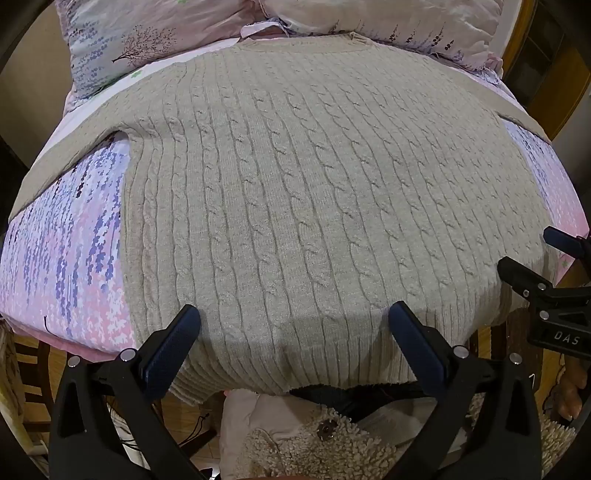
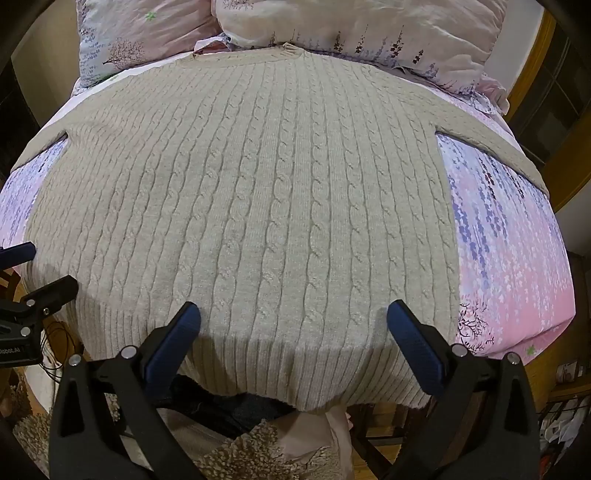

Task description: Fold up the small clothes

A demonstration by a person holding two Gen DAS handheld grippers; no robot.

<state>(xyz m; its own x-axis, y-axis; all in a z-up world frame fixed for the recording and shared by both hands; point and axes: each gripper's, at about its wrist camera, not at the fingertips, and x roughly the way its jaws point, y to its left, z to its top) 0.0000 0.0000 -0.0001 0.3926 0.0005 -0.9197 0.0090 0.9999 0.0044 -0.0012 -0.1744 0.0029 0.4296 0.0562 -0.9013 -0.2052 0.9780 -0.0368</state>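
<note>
A beige cable-knit sweater (image 1: 295,192) lies spread flat on a floral pink and purple bed sheet (image 1: 66,251), collar at the far end, sleeves stretched out to both sides. It also fills the right wrist view (image 2: 258,206). My left gripper (image 1: 294,314) is open, its blue pads over the ribbed hem near the left part of the bottom edge. My right gripper (image 2: 293,312) is open over the hem's right part. Each gripper shows in the other's view: the right one (image 1: 532,254) at the right edge, the left one (image 2: 40,266) at the left edge.
Two floral pillows (image 1: 140,40) (image 2: 369,33) lie at the head of the bed beyond the collar. A fleecy garment (image 1: 317,443) and dark cloth sit below the near bed edge. Wooden furniture (image 2: 546,74) stands at the far right.
</note>
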